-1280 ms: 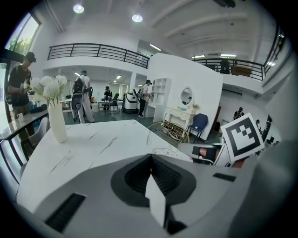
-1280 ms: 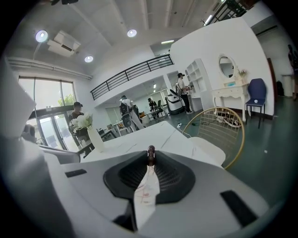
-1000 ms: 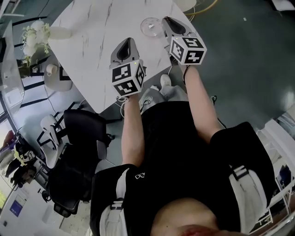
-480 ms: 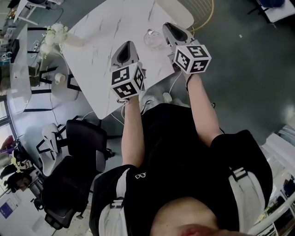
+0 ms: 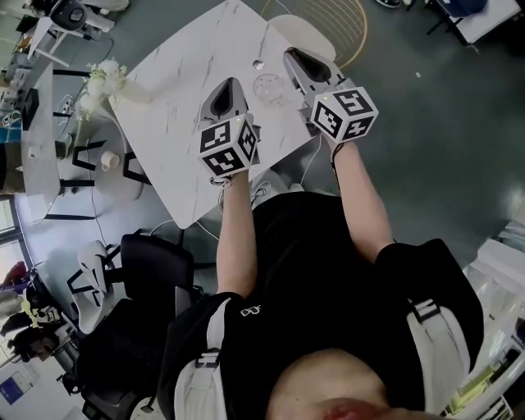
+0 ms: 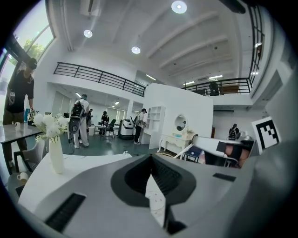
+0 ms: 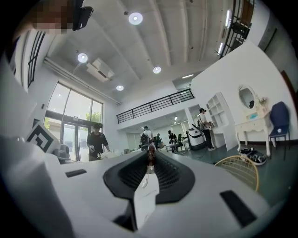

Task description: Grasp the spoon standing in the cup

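Observation:
A clear glass cup (image 5: pixel 268 85) stands on the white marble table (image 5: pixel 176 107), between my two grippers. My right gripper (image 5: pixel 289 54) reaches past the cup's right side, its tips beyond the rim. In the right gripper view its jaws (image 7: pixel 150 156) are nearly together, pinching a thin brown thing (image 7: pixel 150 159) that looks like the spoon's handle. The rest of the spoon is hidden. Left of the cup, my left gripper (image 5: pixel 227 84) hovers over the table. Its jaws (image 6: pixel 150 159) are shut with nothing between them.
A white vase of pale flowers (image 5: pixel 105 80) (image 6: pixel 52 139) stands at the table's left corner. A wire chair (image 5: pixel 349 25) (image 7: pixel 238 170) sits behind the table on the right. Black office chairs (image 5: pixel 156 262) stand at lower left. People stand far off in the hall.
The head view has tilted, so the table and cup sit lower in the frame. My right gripper's tips now lie farther beyond the cup than before. The left gripper keeps its place.

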Tool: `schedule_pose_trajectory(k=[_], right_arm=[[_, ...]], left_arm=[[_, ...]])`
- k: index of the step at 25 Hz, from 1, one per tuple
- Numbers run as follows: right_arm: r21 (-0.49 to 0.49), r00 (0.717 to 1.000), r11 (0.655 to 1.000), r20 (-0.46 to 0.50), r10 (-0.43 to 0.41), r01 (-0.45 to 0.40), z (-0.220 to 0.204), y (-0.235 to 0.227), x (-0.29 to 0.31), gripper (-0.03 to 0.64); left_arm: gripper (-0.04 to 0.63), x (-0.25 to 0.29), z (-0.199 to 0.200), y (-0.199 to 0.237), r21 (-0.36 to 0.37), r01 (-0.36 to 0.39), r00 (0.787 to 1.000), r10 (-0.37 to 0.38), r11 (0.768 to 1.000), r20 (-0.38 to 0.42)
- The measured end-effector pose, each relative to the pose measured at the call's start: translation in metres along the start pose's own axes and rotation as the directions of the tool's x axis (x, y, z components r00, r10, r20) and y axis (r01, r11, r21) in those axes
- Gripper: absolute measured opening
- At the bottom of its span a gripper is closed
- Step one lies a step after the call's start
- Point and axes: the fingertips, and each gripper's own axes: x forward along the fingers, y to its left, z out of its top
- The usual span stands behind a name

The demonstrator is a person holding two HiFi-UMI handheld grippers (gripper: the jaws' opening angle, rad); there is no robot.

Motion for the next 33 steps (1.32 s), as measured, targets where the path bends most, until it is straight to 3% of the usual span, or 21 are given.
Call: schedule_pose_trajectory(k=[10,33], right_arm=[[-0.195,0.997,0.98,-0.062,-0.053,0.04,0.011,-0.002,0.016,0.049],[-0.211,0.997,0.977,-0.054,-0.054,0.041,0.011,-0.004,0.0,0.049]], left_arm=[[0.015,0.002,0.019,0.015,-0.022,-0.017,0.999,0.018,1.0,0.032],[0.015,-0.001,0.011,0.008,-0.035,-0.002,1.0,0.003,0.999,0.021]])
